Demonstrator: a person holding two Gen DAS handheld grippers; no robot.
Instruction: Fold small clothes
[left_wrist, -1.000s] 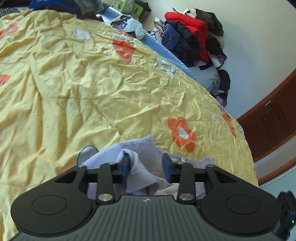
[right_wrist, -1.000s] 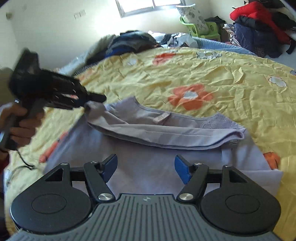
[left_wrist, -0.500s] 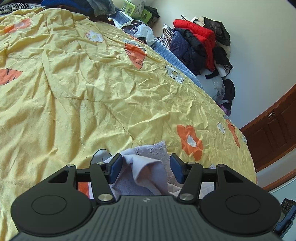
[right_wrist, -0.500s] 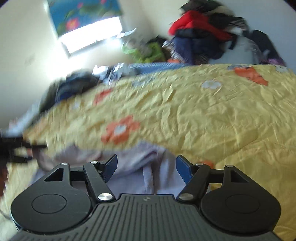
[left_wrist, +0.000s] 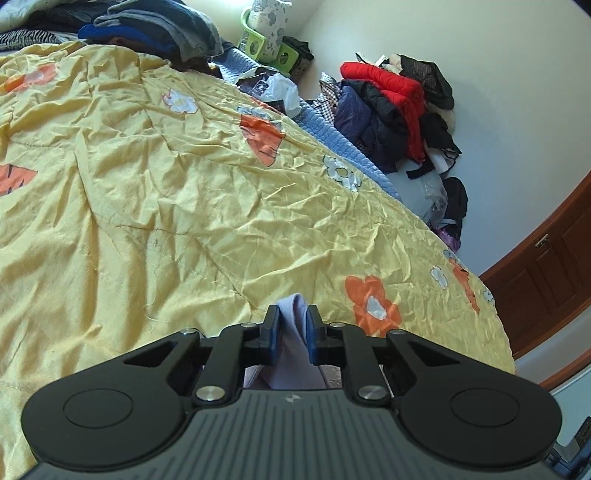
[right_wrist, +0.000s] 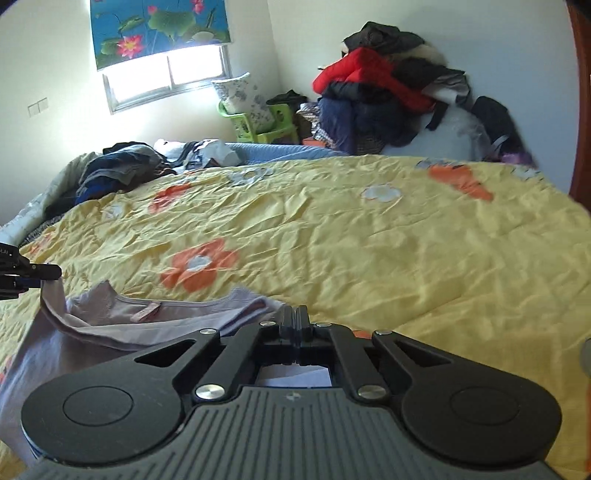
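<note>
A small lilac garment (right_wrist: 155, 314) lies on the yellow flowered bedspread (right_wrist: 369, 240) in the right wrist view, with a pink label at its neckline. My left gripper (left_wrist: 291, 325) is shut on a bunched corner of the lilac garment (left_wrist: 291, 332); it also shows at the left edge of the right wrist view (right_wrist: 40, 273), holding that corner up. My right gripper (right_wrist: 295, 321) is shut at the garment's right end. Its jaws meet tight; the cloth between them is hidden.
A pile of red and dark clothes (left_wrist: 391, 107) stands by the far wall. More folded clothes (right_wrist: 118, 170) lie at the bed's far corner beside a green stool (right_wrist: 266, 122). A brown wooden door (left_wrist: 546, 273) is on the right.
Both grippers were open and have closed. The left closed on the garment's corner. The right swung right and closed at the garment's other end.
</note>
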